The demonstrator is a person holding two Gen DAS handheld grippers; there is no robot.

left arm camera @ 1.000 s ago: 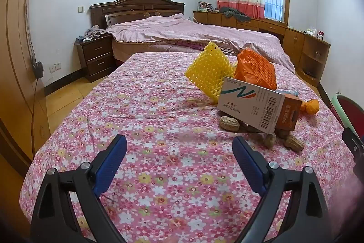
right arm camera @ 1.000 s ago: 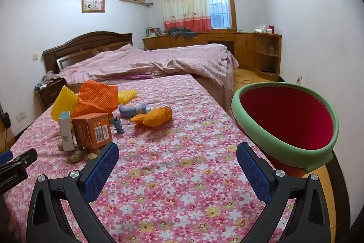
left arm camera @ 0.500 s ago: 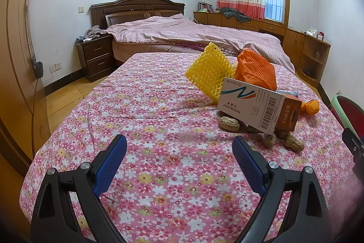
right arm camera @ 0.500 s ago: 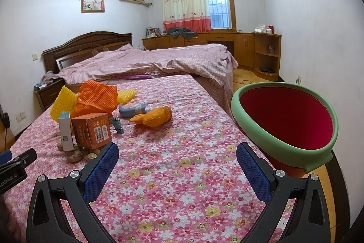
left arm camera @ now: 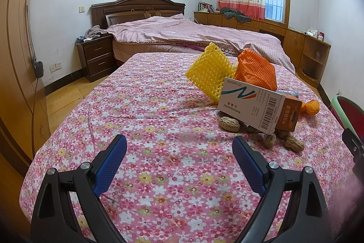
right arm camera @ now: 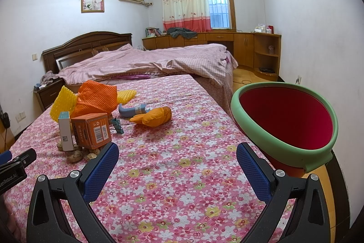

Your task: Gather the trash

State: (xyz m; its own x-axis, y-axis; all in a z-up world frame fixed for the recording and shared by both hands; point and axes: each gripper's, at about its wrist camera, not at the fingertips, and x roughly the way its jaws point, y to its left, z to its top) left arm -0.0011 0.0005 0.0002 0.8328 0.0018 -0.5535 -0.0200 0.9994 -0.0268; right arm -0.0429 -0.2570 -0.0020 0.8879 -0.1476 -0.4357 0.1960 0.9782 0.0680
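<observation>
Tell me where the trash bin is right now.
The red trash bin with the green rim stands off the right edge of the flowered bed, right of the right gripper; the left wrist view catches only its edge.

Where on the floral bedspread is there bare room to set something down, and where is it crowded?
Free: the bedspread left of the white box, and between the orange bag and the bin. Crowded: around the peanuts and yellow netting.

The right gripper (right arm camera: pixel 177 157) hung spread wide over the floral bedspread (right arm camera: pixel 173 174); trash pile (right arm camera: pixel 91 115) far left, red bin (right arm camera: pixel 284 122) right.
</observation>
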